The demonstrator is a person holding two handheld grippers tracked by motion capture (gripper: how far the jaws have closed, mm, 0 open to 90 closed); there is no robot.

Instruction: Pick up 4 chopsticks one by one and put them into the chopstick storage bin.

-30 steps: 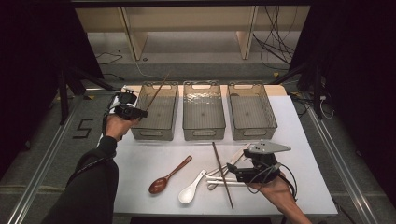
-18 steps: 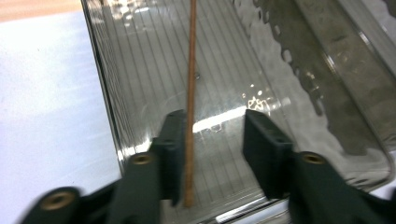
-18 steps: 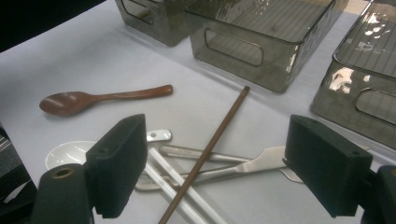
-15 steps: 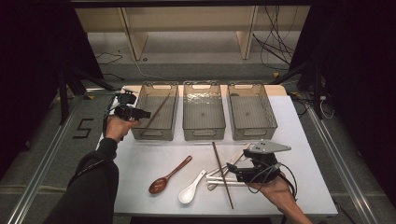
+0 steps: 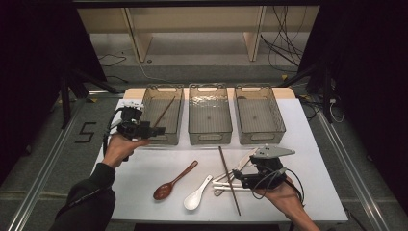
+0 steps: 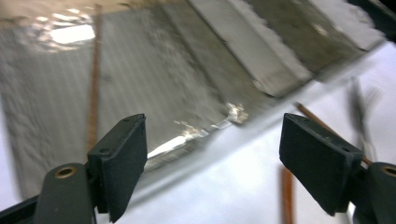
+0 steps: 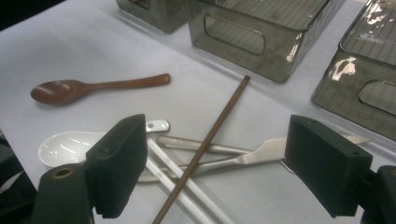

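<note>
Left gripper (image 5: 155,130) jaws just opened, nothing between them, chopstick (image 5: 164,111) dropped in the bin (image 5: 179,118). Right gripper (image 5: 239,176) jaws apart over the crossed cutlery pile (image 7: 205,156); risk: pinching two pieces together.

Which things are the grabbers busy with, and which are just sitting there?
In the job:
left gripper, open
brown chopstick leaning in the left bin
right gripper, open
second brown chopstick on the table

Just lying there:
wooden spoon
white spoon
middle bin
right bin
</note>
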